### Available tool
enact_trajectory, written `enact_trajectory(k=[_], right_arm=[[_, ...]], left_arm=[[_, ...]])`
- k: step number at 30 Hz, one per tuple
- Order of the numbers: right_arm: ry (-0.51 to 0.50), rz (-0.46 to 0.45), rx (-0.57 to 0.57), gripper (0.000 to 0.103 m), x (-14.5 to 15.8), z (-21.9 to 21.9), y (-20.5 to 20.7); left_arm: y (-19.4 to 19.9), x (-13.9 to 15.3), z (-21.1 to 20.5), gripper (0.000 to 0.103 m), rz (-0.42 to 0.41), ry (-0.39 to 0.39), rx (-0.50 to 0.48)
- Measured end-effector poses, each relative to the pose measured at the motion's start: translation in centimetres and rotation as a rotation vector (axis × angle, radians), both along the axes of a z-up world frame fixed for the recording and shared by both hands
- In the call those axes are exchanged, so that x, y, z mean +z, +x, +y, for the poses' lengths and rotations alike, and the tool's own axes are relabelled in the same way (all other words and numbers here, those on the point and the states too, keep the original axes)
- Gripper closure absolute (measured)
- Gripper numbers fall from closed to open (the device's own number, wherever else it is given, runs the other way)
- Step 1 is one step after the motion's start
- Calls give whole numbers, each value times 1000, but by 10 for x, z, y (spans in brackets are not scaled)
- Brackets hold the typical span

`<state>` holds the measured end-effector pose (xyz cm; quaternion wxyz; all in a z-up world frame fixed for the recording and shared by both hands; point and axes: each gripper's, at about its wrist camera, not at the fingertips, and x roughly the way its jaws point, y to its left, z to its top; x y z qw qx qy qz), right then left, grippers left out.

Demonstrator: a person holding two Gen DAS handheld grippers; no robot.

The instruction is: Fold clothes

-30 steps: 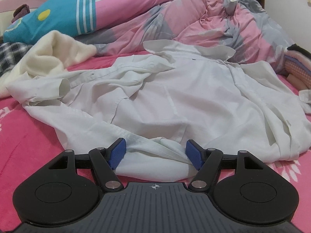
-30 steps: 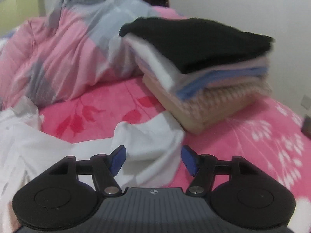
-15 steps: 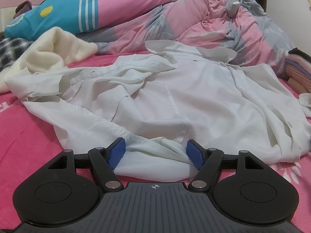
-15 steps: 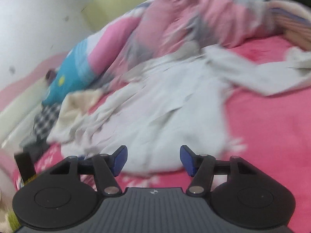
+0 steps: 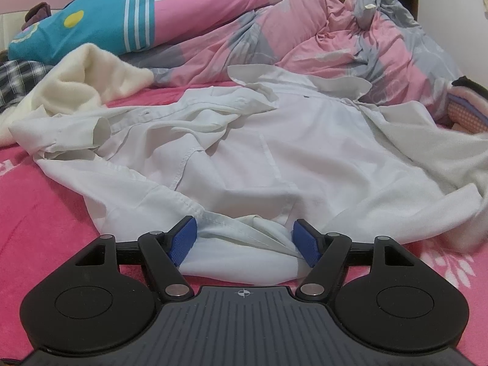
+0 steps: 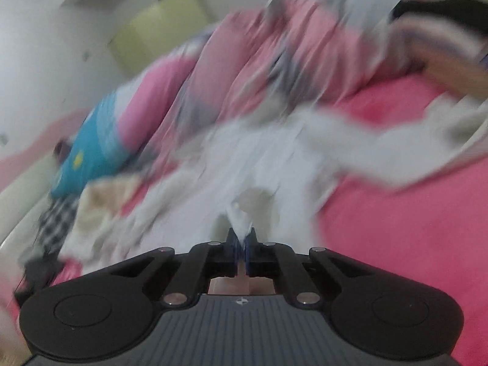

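Note:
A crumpled white shirt (image 5: 305,158) lies spread over the pink bedsheet (image 5: 36,201), collar at the far end. My left gripper (image 5: 244,238) rests at the near hem. Its jaws stand wide, and a loose bunch of hem lies between the blue pads (image 5: 183,239). The right wrist view is heavily blurred. There my right gripper (image 6: 241,241) is closing tight, and a small tuft of the white shirt (image 6: 259,158) sticks up between its pressed pads. This gripper is at the shirt's right side.
A pink and grey duvet (image 5: 335,45) is heaped behind the shirt, beside a blue and pink pillow (image 5: 106,24). Cream fleece (image 5: 76,85) and checked cloth (image 5: 15,76) lie far left. A stack of folded clothes (image 5: 466,109) sits at the right edge.
The right gripper swung left, away from the folded stack and onto the shirt. Its jaws went from wide apart to shut on the cloth. The left gripper stayed still.

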<state>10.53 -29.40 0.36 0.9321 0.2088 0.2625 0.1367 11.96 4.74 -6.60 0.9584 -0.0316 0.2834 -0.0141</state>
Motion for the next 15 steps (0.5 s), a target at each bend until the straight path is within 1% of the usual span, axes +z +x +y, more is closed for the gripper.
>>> enact_trajectory(k=[4,8,13,15], right_arm=[[-46,-41,-138,101,21,-58,18],[-107,-53,-254,101,33,-101,50],[-186,-65,-385,101,34,-144,87],[-180,-50,-414,101,28,-157,102]], left_arm=[[0,-1,-1,32,-1,3,0],[-1,-1,-1,32,-6,1,1],[-2,-2,-1,32,-12,-5,1],[-2,-2,-1,31,-15,-7,0]])
